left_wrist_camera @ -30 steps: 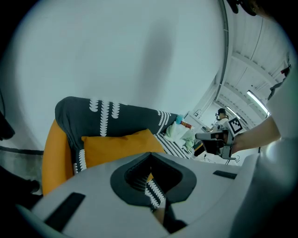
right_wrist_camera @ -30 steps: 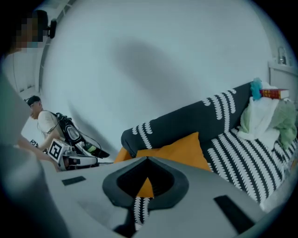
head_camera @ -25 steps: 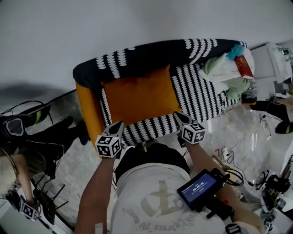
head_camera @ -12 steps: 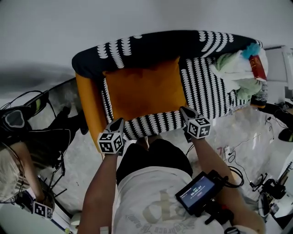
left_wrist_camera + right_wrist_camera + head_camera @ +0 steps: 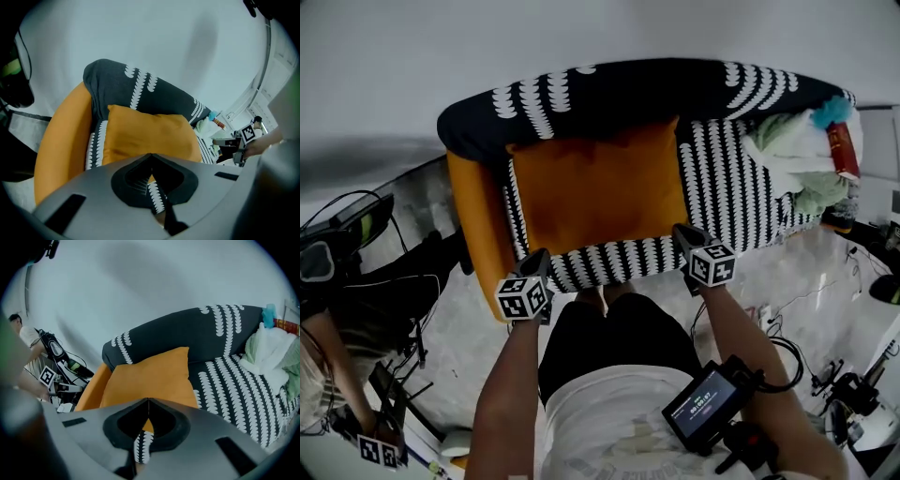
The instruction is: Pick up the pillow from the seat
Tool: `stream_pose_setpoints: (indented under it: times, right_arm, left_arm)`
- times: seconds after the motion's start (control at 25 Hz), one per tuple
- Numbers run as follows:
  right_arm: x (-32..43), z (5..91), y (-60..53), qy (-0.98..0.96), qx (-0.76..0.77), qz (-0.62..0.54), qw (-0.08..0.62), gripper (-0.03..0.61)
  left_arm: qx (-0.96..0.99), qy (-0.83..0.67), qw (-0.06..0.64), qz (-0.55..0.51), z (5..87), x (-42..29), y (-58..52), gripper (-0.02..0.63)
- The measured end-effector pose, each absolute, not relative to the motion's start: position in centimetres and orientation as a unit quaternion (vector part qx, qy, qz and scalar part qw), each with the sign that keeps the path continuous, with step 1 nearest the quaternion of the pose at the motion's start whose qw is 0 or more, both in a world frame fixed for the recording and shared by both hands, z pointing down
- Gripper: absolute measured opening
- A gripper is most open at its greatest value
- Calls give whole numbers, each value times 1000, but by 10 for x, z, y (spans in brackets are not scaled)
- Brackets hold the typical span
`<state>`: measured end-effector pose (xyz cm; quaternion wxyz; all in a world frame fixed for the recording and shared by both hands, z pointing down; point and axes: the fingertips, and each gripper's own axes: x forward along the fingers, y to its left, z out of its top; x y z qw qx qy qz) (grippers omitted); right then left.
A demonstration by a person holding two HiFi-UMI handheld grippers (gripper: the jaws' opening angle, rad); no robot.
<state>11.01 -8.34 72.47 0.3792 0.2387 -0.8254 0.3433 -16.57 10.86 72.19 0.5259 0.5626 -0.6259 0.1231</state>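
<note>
An orange pillow (image 5: 598,192) lies on the seat of a black-and-white patterned sofa (image 5: 727,183), leaning toward its backrest; it also shows as the orange pillow (image 5: 145,136) and the orange pillow (image 5: 150,376) in the two gripper views. My left gripper (image 5: 540,260) hovers at the sofa's front edge, below the pillow's near left corner, jaws shut and empty. My right gripper (image 5: 683,235) sits at the front edge near the pillow's near right corner, also shut on nothing. Neither touches the pillow.
The sofa has an orange armrest (image 5: 473,225) on the left. A pile of clothes and a red book (image 5: 844,150) rest on the sofa's right end. Cables and equipment (image 5: 839,394) litter the floor at right, dark gear (image 5: 356,272) at left. A person (image 5: 28,338) stands beyond the left armrest.
The view has shifted closer to the sofa, and both grippers have crept slightly forward toward its front edge. Both stay shut.
</note>
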Motion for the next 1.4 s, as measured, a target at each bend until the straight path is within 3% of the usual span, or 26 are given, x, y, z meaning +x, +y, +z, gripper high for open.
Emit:
stream_pose_setpoints:
  times: [0.56, 0.68, 0.84, 1.0, 1.28, 1.4]
  right_arm:
    - [98, 758, -120, -827, 227, 354, 373, 18]
    - [101, 772, -133, -822, 242, 364, 365, 116]
    - [104, 782, -145, -820, 260, 370, 351, 250]
    - [107, 798, -147, -814, 247, 391, 350, 311]
    - [98, 817, -147, -807, 234, 411, 352, 345]
    - [94, 816, -143, -806, 222, 422, 350, 344]
  left_arm:
    - [522, -674, 517, 70, 754, -193, 78, 9]
    - [513, -678, 523, 67, 769, -195, 74, 29]
    - [497, -678, 540, 48, 788, -202, 77, 211]
    - [486, -669, 561, 39, 807, -209, 76, 345]
    - [498, -617, 607, 44, 837, -197, 67, 491]
    - [500, -612, 609, 64, 840, -195, 66, 495]
